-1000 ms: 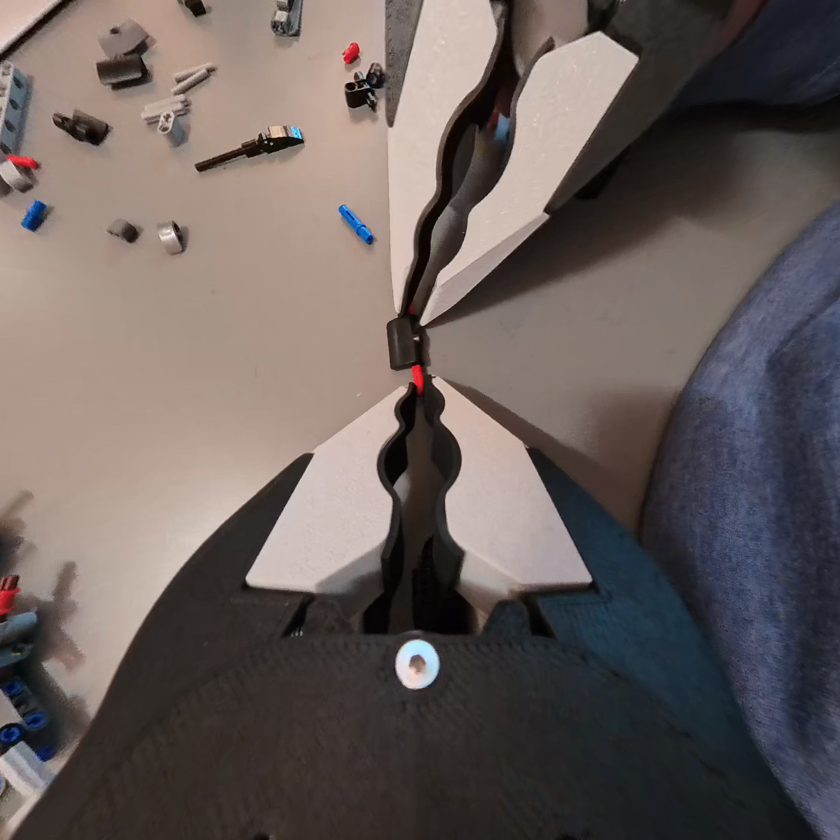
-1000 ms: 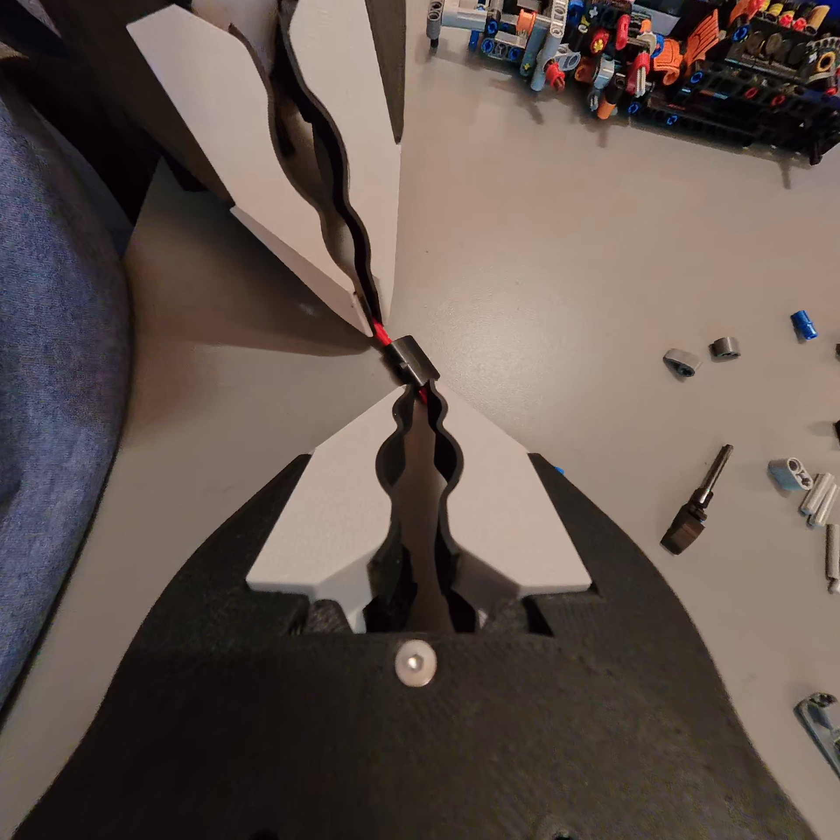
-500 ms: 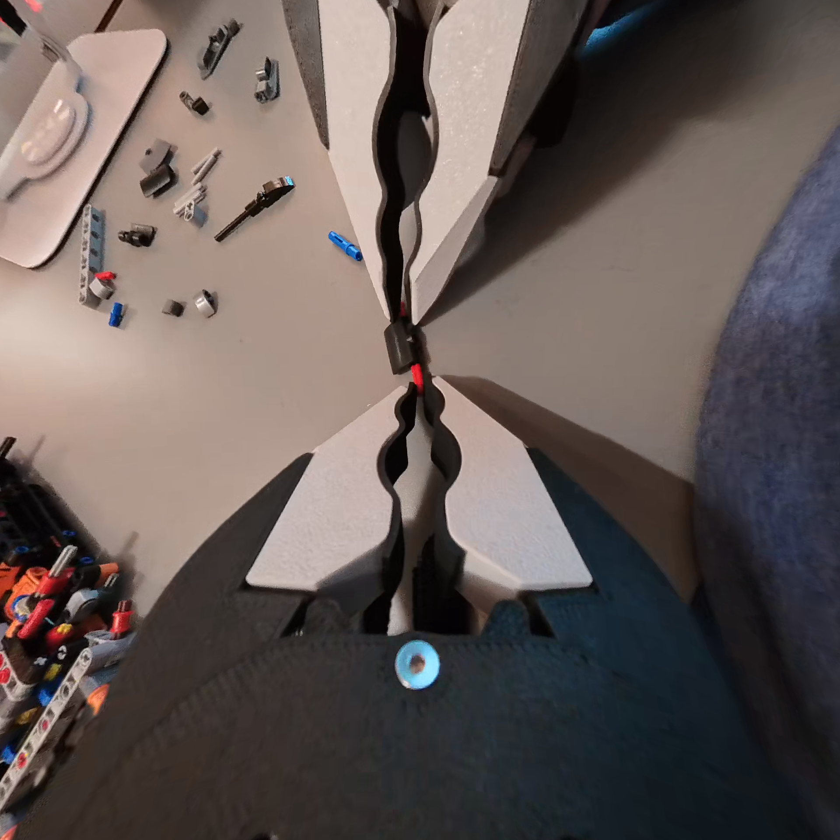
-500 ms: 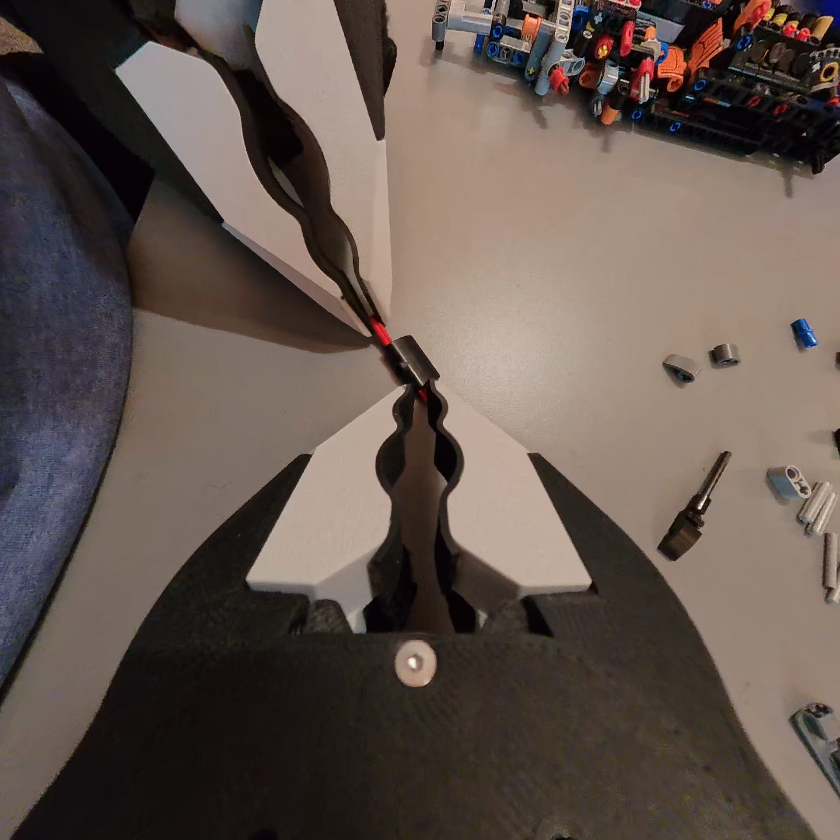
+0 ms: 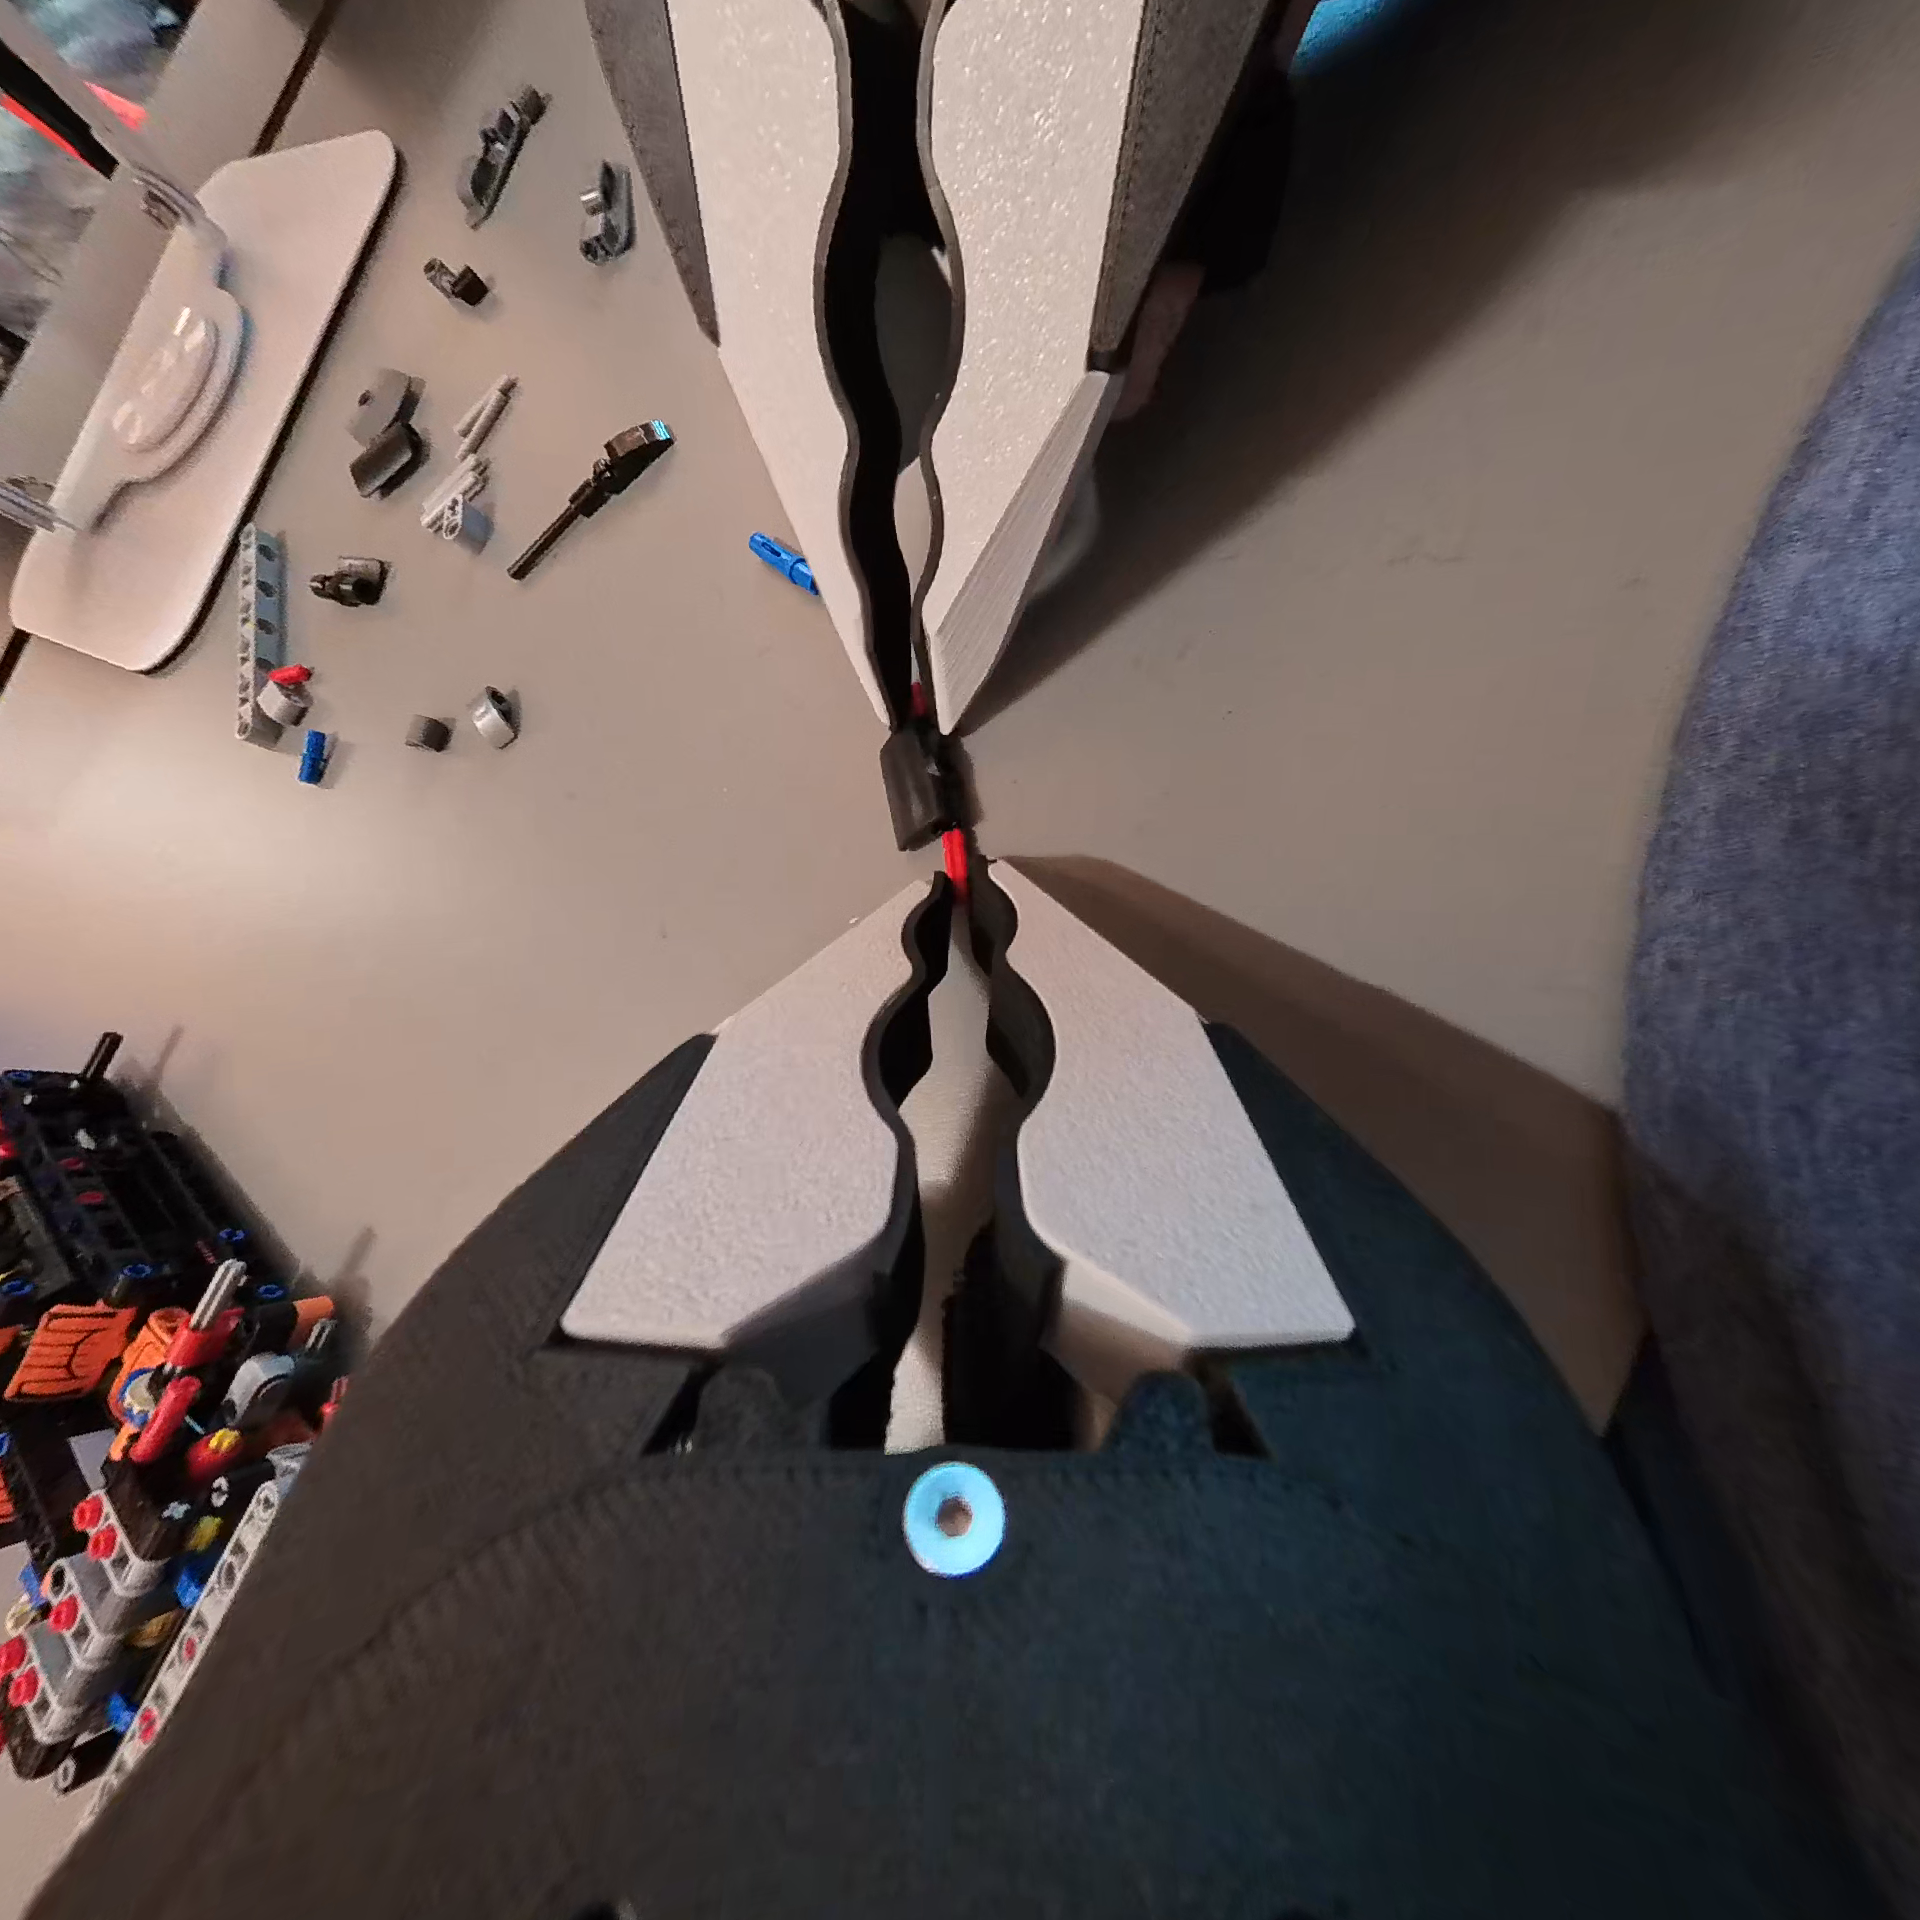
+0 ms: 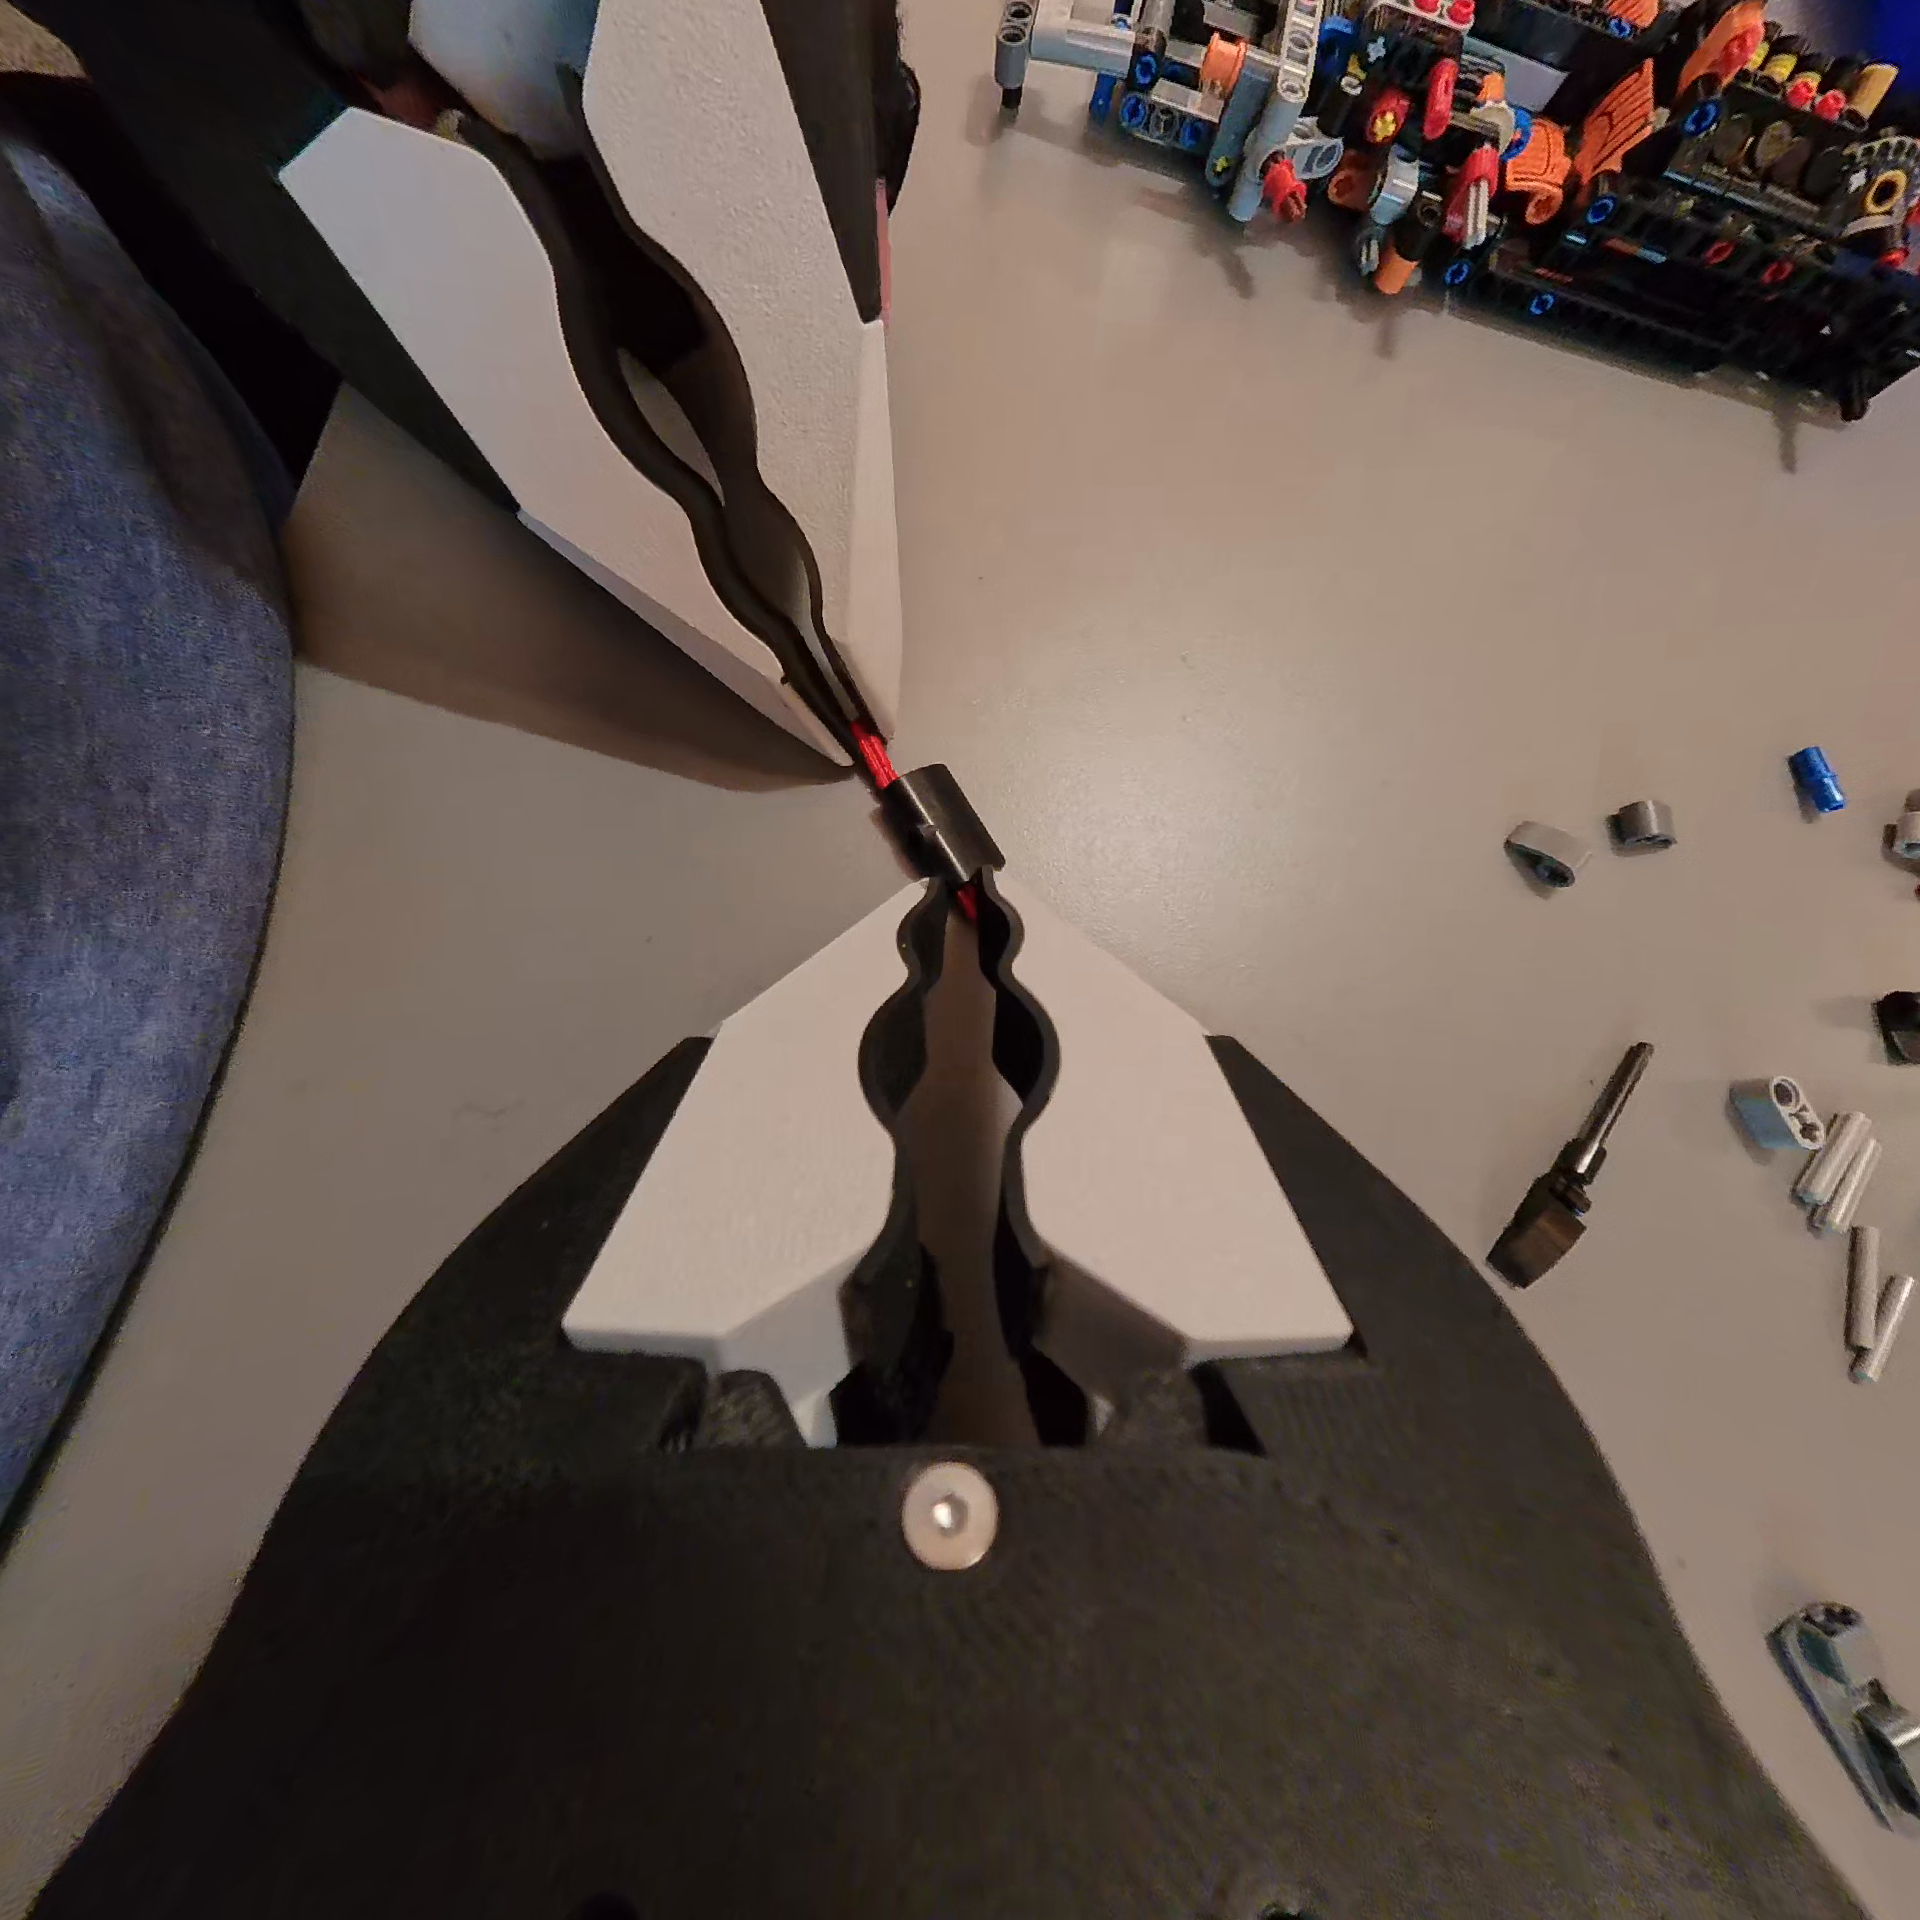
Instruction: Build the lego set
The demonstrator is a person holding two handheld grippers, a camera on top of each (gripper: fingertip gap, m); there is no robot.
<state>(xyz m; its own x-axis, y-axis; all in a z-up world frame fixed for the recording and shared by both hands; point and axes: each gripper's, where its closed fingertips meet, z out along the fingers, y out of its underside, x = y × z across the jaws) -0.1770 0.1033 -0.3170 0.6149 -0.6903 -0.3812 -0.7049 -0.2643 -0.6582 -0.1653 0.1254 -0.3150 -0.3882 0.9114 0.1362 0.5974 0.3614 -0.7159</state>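
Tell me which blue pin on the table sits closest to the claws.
The long blue pin, lying beside the right claw's finger. The short blue pin lies far off, near the grey beam.

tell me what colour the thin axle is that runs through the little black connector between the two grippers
Red axle, clearest in the right wrist view.

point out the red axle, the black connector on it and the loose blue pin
red axle (image 5: pixel 953 857), left wrist view, bare stretch between connector and near fingers
black connector (image 6: pixel 940 821), right wrist view, its rounded side
loose blue pin (image 6: pixel 1815 779), right wrist view, middle of its barrel
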